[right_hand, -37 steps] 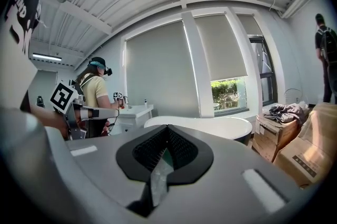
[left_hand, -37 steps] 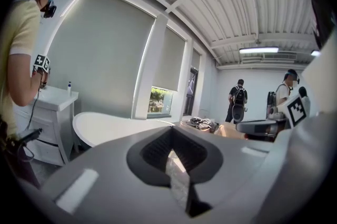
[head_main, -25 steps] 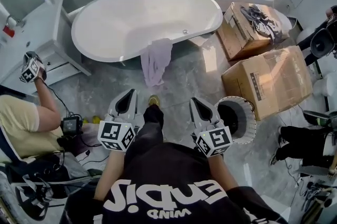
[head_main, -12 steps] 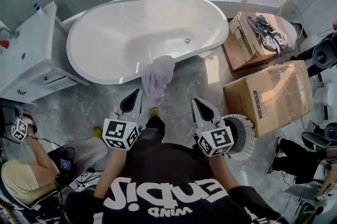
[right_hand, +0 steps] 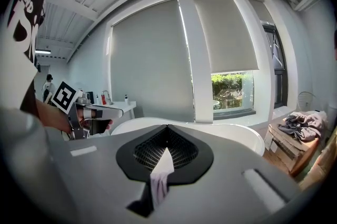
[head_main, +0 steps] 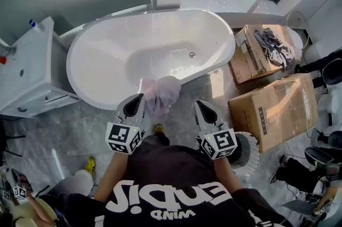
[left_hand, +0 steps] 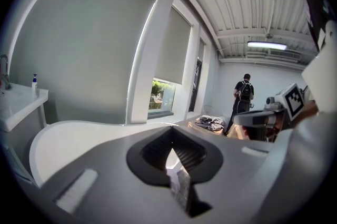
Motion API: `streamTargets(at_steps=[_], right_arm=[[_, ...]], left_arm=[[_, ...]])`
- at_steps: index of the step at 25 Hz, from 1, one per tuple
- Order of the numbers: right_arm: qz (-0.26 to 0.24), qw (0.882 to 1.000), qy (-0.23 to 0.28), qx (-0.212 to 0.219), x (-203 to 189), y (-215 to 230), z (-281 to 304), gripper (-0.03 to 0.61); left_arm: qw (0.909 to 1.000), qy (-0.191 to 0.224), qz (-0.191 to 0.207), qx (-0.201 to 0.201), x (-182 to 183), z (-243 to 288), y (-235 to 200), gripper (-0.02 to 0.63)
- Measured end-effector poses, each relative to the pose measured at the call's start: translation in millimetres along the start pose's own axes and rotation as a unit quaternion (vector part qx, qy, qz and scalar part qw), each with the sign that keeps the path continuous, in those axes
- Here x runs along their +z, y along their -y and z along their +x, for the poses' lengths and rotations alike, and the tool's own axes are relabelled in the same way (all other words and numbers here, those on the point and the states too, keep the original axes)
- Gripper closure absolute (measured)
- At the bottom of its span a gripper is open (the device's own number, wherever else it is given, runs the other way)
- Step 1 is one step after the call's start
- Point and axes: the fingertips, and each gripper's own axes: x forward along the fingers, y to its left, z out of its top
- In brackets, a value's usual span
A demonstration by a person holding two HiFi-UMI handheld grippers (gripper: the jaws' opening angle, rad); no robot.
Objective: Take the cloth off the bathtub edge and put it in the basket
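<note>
I see a soft, crumpled lilac cloth (head_main: 162, 93) draped over the glossy oval bathtub (head_main: 107, 55) rim. My left gripper (head_main: 140, 96) and right gripper (head_main: 197, 103) have their jaws pressed together.

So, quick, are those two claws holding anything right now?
Left gripper: closed, holding nothing.
Right gripper: closed, holding nothing.

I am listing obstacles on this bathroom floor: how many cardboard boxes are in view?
2. A smaller box, with dark clothing on top, stands right of the bathtub; a larger box lies nearer, beside the basket. Others may be hidden outside view.
</note>
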Motion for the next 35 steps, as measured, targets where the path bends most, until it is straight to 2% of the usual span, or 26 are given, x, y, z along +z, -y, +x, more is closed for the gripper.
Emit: streamTargets(at_steps=[5, 12, 21, 29, 35], right_arm=[[-0.002, 1.000, 0.007, 0.002, 13, 13, 28, 0.569], [-0.006, 1.000, 0.009, 0.029, 25, 14, 58, 0.569], [-0.005, 0.999, 0.012, 0.051, 33, 35, 71, 0.569], [-0.009, 0.997, 0.000, 0.078, 23, 49, 77, 0.569], [-0.006, 0.995, -0.013, 0.097, 7, 51, 91, 0.569]], left_arm=[[1.0000, 0.002, 0.000, 0.004, 9, 22, -14, 0.618], [0.9996, 0.012, -0.005, 0.024, 24, 37, -33, 0.618], [0.9983, 0.004, -0.009, 0.057, 26, 50, -34, 0.618], [0.9974, -0.003, -0.013, 0.071, 17, 63, -27, 0.618], [0.9973, -0.022, -0.009, 0.070, -3, 73, -29, 0.618]])
